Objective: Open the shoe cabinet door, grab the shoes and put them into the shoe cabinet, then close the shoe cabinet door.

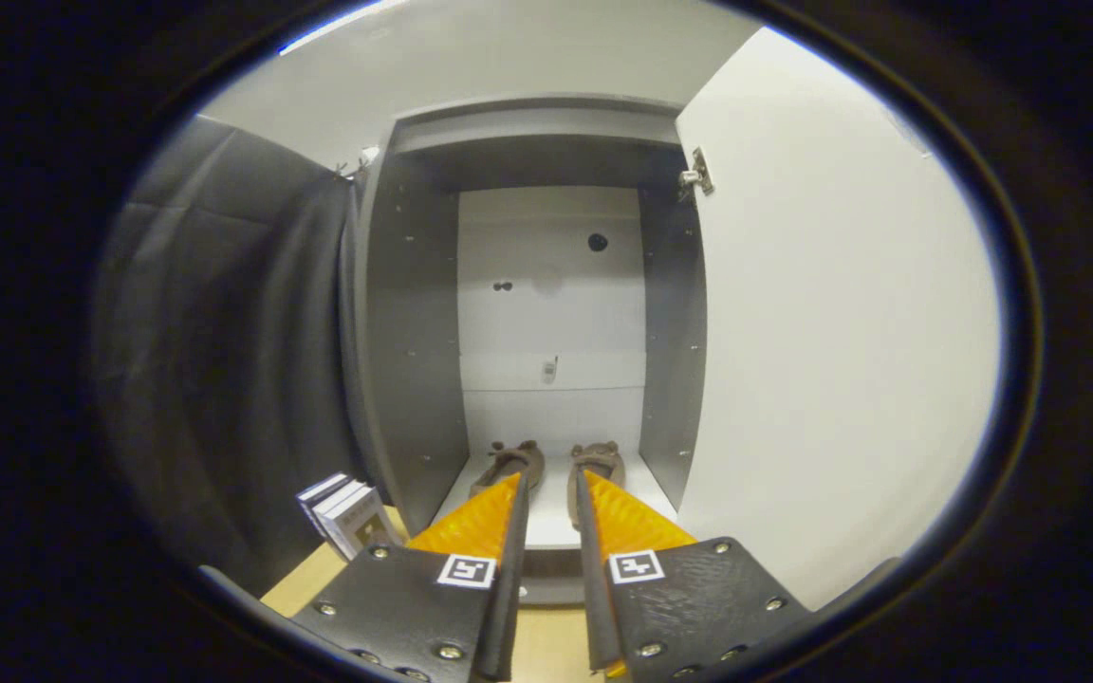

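The shoe cabinet (414,332) stands straight ahead with its white door (841,332) swung wide open to the right. A pair of brown shoes sits side by side on the cabinet's white floor: the left shoe (511,463) and the right shoe (598,460), both pointing inward. My gripper (548,479) is just outside the cabinet's front edge, aimed at the shoes. Its fingertips overlap the near ends of the shoes in the view. The fingers stand a narrow gap apart with nothing between them.
A small stack of white boxes (345,512) leans by the cabinet's lower left corner. Black cloth (224,332) hangs to the left. A metal hinge (696,175) sits at the door's top. A wooden surface (546,645) lies below the fingers.
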A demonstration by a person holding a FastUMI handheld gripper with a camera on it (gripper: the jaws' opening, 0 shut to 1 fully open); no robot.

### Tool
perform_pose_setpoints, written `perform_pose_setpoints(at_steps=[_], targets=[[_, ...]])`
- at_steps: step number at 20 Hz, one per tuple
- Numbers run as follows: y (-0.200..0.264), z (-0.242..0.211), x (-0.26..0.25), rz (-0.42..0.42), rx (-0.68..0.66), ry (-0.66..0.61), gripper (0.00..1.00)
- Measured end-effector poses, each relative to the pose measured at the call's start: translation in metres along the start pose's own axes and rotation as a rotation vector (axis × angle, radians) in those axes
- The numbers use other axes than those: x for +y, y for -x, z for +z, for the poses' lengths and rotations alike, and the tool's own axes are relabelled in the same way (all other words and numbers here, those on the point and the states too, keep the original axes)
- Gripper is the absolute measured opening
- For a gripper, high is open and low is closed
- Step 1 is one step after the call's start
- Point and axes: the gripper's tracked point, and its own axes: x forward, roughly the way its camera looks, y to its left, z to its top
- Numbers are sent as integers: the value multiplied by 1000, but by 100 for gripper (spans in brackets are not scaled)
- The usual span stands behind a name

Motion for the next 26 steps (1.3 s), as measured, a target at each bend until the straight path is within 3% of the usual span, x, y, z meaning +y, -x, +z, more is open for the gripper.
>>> perform_pose_setpoints(at_steps=[12,21,26], targets=[[150,6,-26,215,-46,15,29],[211,27,-106,122,-94,-15,30],[228,31,-165,13,-113,-50,29]])
